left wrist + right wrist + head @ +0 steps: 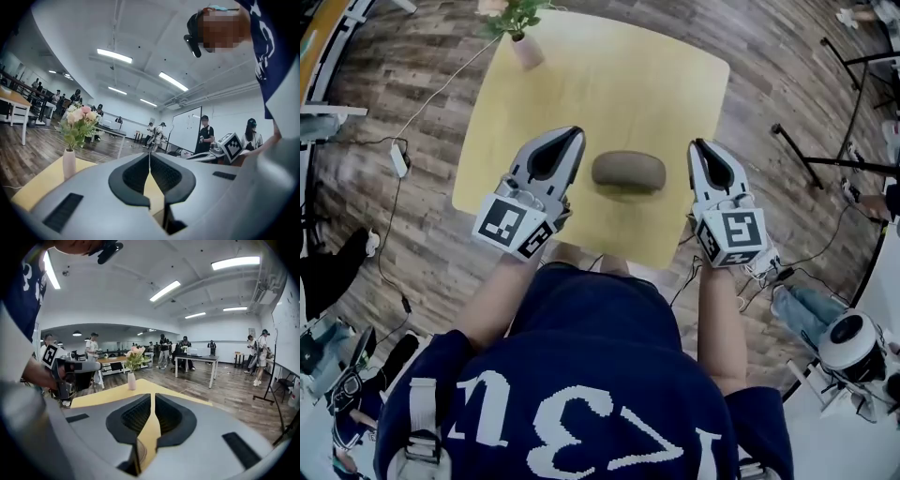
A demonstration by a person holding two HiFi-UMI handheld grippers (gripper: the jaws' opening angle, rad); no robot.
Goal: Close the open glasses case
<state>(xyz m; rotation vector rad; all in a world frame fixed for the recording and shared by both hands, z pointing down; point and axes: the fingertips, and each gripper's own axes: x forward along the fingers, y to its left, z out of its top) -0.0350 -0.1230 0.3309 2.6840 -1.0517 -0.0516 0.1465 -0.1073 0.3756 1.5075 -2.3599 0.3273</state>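
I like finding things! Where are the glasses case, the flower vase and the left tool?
glasses case (628, 172): head view, middle of its top.
flower vase (526, 51): head view, the vase's body.
left tool (577, 132): head view, at its closed tips.

Glasses case (628, 173) — oval, grey-brown, with a rounded top. It lies flat, long axis across the head view, lid apparently down. Location — yellow table (609, 84), centred near its front edge.
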